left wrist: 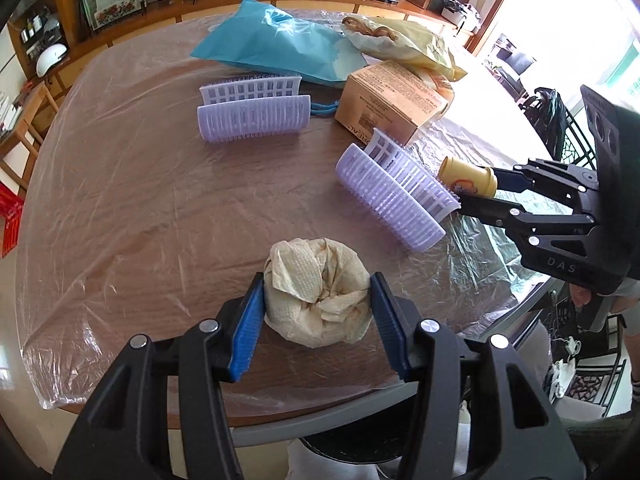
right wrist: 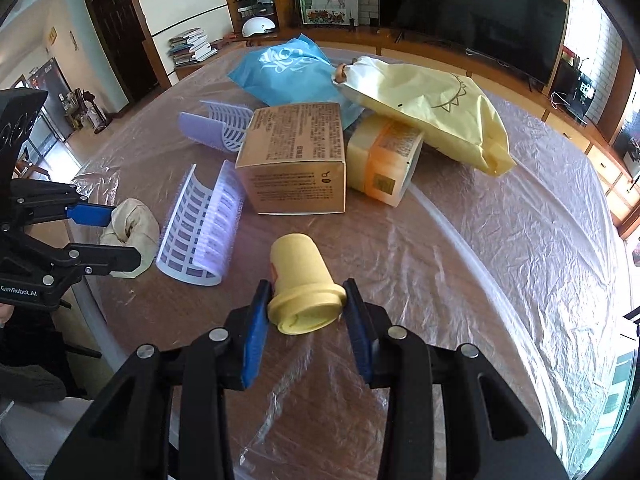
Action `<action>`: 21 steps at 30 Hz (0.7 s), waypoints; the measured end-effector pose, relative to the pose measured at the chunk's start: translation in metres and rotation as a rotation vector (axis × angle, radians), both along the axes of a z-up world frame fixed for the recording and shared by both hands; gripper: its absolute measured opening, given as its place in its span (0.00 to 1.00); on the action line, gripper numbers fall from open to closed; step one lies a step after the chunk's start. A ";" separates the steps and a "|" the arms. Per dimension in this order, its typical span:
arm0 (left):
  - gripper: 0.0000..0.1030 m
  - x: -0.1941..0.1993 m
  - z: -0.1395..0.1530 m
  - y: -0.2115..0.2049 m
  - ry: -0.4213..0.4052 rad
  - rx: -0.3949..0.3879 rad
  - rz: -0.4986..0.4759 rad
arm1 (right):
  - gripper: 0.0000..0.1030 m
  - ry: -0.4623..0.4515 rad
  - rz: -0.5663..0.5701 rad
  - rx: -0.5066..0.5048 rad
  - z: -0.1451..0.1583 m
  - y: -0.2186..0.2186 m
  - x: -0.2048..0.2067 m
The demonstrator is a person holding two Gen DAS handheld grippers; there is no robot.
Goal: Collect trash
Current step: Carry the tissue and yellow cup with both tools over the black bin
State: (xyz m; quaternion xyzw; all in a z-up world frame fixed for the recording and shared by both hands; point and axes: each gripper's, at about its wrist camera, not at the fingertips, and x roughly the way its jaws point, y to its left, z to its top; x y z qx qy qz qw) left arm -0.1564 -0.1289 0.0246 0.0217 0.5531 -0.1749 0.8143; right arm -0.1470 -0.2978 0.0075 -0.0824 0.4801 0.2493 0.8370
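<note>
My left gripper (left wrist: 318,304) is shut on a crumpled beige paper wad (left wrist: 318,300) near the table's front edge; the blue pads press both its sides. The wad also shows in the right wrist view (right wrist: 130,228), held by the left gripper (right wrist: 120,236). My right gripper (right wrist: 306,308) is shut on a small yellow cup (right wrist: 302,284) at its lidded end, the cup lying sideways and pointing away. In the left wrist view the cup (left wrist: 468,180) sits between the right gripper's fingers (left wrist: 480,192) at the right.
On the plastic-covered table (left wrist: 140,220) lie two lilac hair rollers (left wrist: 254,110) (left wrist: 394,196), a tan cardboard box (right wrist: 296,160), a yellow tub (right wrist: 382,160), a blue bag (right wrist: 288,68) and a yellow bag (right wrist: 432,108). A dark bin opening (left wrist: 344,452) shows below the table's front edge.
</note>
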 end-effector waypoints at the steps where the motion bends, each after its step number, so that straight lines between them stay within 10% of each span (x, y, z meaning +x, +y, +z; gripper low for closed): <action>1: 0.51 -0.001 0.000 -0.001 -0.006 0.005 -0.003 | 0.35 -0.002 0.002 -0.001 0.000 0.003 0.000; 21: 0.51 -0.008 0.021 0.016 -0.046 -0.097 0.007 | 0.35 0.144 -0.211 0.396 0.007 -0.051 -0.013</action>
